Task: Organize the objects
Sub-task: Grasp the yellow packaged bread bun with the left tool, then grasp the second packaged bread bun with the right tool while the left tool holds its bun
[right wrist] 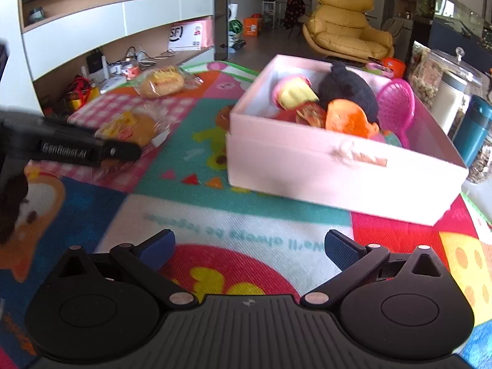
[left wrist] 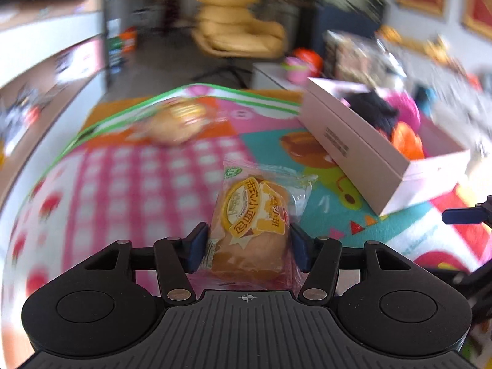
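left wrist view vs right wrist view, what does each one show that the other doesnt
Only the left wrist view shows the left gripper with its pads against the near bread packet.

Only the right wrist view shows the right gripper open over the play mat, and the pink racket inside the box.

Both show the pink box, the far bread packet and the yellow armchair.

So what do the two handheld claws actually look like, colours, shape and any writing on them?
Both match: the left claw and right claw have black ribbed bodies with two round black discs, black linkage arms with silver rivets, and blue textured pads. A small crosshair mark sits at the centre of each body. Seen from the right wrist view, the left unit's black housing carries white "GenRobot.AI" lettering.
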The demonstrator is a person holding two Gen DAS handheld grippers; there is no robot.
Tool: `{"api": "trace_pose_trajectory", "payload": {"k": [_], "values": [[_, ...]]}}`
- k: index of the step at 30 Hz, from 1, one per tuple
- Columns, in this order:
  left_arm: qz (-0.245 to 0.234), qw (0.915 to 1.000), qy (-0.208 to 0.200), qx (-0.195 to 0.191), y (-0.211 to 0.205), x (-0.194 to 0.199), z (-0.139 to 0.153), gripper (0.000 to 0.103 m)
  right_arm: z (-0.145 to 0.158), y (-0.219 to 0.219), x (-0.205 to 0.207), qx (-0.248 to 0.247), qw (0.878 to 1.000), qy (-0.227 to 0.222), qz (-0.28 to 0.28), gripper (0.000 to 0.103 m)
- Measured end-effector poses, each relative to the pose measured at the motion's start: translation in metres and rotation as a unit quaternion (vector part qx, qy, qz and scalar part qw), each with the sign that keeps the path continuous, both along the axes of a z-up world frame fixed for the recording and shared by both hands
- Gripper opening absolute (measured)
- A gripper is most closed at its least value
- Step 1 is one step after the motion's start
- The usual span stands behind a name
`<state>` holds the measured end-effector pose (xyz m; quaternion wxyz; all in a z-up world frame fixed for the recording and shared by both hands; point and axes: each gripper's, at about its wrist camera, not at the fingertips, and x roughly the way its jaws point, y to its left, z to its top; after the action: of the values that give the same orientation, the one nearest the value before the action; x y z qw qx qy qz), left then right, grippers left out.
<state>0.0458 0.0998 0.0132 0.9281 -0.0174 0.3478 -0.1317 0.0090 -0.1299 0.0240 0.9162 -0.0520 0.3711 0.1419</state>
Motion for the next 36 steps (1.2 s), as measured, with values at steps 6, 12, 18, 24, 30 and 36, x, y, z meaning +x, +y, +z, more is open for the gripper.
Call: {"api": "trace_pose_trajectory", "payload": {"k": [6,12,18,24,30,36], "values": [[0.076,0.9941,-0.04,-0.066,0.022,-0.048,-0.011,0.06,0.085,0.044,0.048,0.069,0.992,-0.053,0.087,0.103],[0.086,0.9906,-0.039,-0.099,0.031,-0.048,-0.011,0.06,0.089,0.128,0.173,0.058,0.989,0.052,0.123,0.103],[0.09,0.9863,-0.038,-0.133,0.04,-0.05,-0.013,0.06,0.04,0.19,0.253,-0.014,0.993,0.097,0.072,0.103],[0.09,0.9866,-0.038,-0.131,0.038,-0.051,-0.013,0.06,0.009,0.2,0.285,0.009,0.989,0.147,0.034,0.102],[0.09,0.9872,-0.038,-0.126,0.037,-0.049,-0.014,0.06,0.015,0.189,0.27,0.032,0.984,0.166,0.063,0.076],[0.09,0.9868,-0.038,-0.129,0.038,-0.049,-0.014,0.06,0.02,0.172,0.231,0.029,0.976,0.19,0.103,0.072]]}}
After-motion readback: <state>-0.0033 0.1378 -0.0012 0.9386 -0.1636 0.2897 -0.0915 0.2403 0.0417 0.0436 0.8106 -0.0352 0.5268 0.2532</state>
